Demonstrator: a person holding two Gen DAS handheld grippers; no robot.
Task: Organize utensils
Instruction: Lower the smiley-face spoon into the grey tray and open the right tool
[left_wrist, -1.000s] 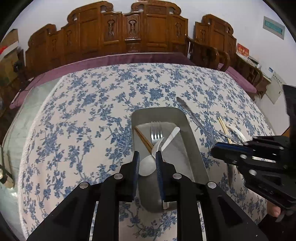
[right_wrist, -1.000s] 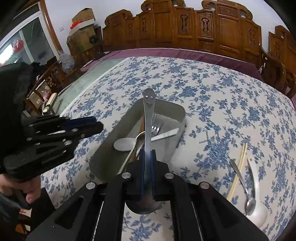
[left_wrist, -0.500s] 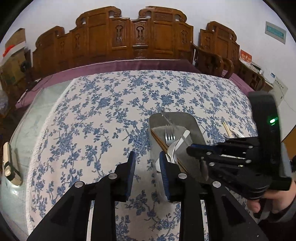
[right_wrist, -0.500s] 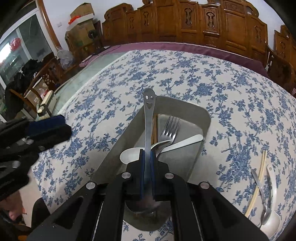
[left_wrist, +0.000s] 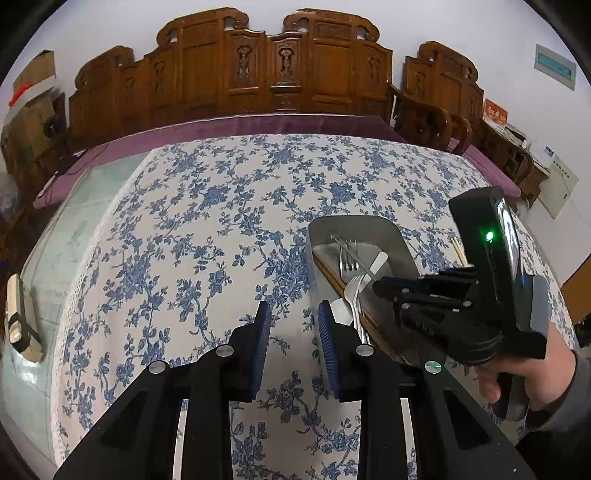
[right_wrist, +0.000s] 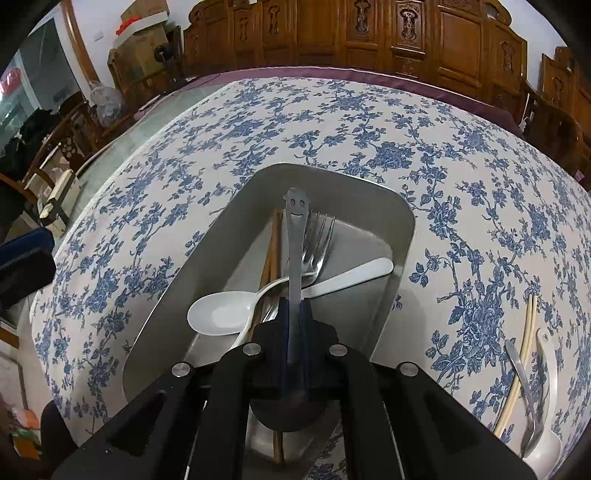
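The right gripper (right_wrist: 294, 306) is clamping the flat handle of a metal spoon (right_wrist: 295, 236) with a smiling face cut into its end; the spoon is hanging over the metal tray (right_wrist: 402, 236), its bowl tucked beneath the gripper body and its handle pointing out ahead above the fork (right_wrist: 317, 243), white spoon (right_wrist: 221, 312) and brown chopsticks (right_wrist: 271, 251) already lying there. Judging from this, a release at this height is risking a clatter; the spoon could bounce off the piled pieces, or tip over the tray's rim onto the table (right_wrist: 221, 122). The left gripper (left_wrist: 293, 332) is standing just beside the tray's left wall; its jaws have just been opening and are apart with nothing between them. More utensils (right_wrist: 524, 369) are waiting on the cloth, well apart from the tray.
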